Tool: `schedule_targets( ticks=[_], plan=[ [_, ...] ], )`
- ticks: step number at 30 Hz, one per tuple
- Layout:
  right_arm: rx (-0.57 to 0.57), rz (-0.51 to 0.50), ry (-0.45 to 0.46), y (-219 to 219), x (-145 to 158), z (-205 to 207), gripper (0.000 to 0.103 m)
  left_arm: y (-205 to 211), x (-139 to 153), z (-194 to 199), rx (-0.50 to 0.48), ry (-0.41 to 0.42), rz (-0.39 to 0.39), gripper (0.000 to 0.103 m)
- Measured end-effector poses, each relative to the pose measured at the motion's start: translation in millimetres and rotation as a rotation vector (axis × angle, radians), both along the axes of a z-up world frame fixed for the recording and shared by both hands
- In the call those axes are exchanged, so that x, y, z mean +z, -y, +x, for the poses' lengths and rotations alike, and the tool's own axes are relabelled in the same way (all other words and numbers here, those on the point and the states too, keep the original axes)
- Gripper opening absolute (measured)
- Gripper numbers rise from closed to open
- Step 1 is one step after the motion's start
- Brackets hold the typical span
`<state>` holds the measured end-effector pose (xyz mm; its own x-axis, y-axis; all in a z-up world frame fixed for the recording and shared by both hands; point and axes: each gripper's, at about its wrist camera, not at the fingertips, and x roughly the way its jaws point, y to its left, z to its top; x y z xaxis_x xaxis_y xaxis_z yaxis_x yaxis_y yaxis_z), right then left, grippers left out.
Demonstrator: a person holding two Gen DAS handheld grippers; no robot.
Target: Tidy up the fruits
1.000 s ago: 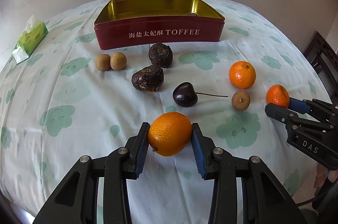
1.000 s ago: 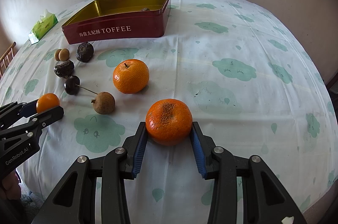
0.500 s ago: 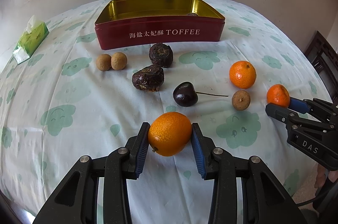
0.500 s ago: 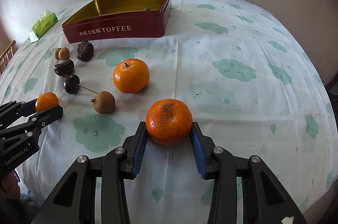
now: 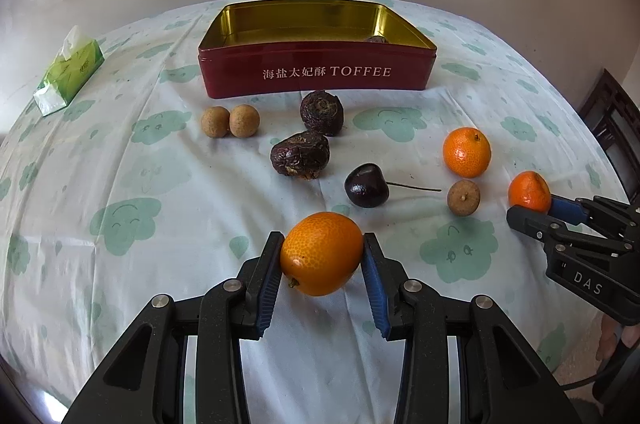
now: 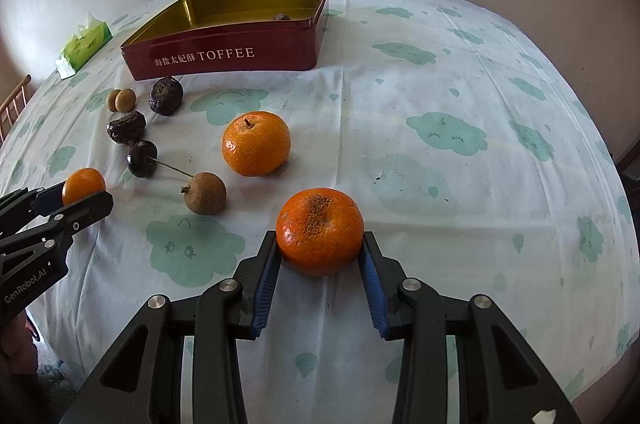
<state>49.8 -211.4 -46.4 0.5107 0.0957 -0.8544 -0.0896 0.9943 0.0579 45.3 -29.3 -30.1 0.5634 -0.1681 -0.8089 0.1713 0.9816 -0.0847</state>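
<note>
My left gripper [image 5: 323, 239] is shut on a smooth orange [image 5: 322, 258] low over the cloud-print cloth. My right gripper [image 6: 319, 236] is shut on a rough-skinned mandarin [image 6: 320, 228], which rests on the cloth. In each wrist view the other gripper shows at the side: the right gripper [image 5: 534, 204] and the left gripper [image 6: 82, 198], each with its fruit. The red TOFFEE tin [image 5: 316, 71] stands open at the back with a dark fruit [image 5: 378, 39] inside. Loose on the cloth lie another mandarin [image 5: 467, 151], a cherry [image 5: 366, 185], a longan [image 5: 463, 197], two dark wrinkled fruits [image 5: 300, 155] and a longan pair [image 5: 230, 121].
A green tissue pack [image 5: 70, 71] lies at the far left of the table. A dark wooden chair [image 5: 616, 139] stands off the right edge. A wall with a wood-framed window runs behind the table.
The left gripper has edged slightly with its orange. The right gripper stays where it was, still on the mandarin.
</note>
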Motion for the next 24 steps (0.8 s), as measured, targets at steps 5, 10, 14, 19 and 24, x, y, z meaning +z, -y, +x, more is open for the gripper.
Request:
schedule_targets(
  ticks=[5,10,14,19,24],
  plan=[
    [-0.005,-0.001,0.013,0,7,0,0.037,-6,6,1,0.02,0.018,-0.012,0.04],
    [-0.019,0.007,0.046,-2,22,-2,0.036,-14,10,1,0.038,0.033,-0.026,0.04],
    [-0.024,0.01,0.081,-2,36,2,0.037,-24,17,1,0.055,0.052,-0.04,0.04],
    [-0.032,0.035,0.118,-2,52,11,0.037,-40,23,3,0.093,0.066,-0.049,0.04],
    [-0.002,0.033,0.145,-11,65,22,0.036,-54,32,10,0.122,0.088,-0.051,0.04]
  ],
)
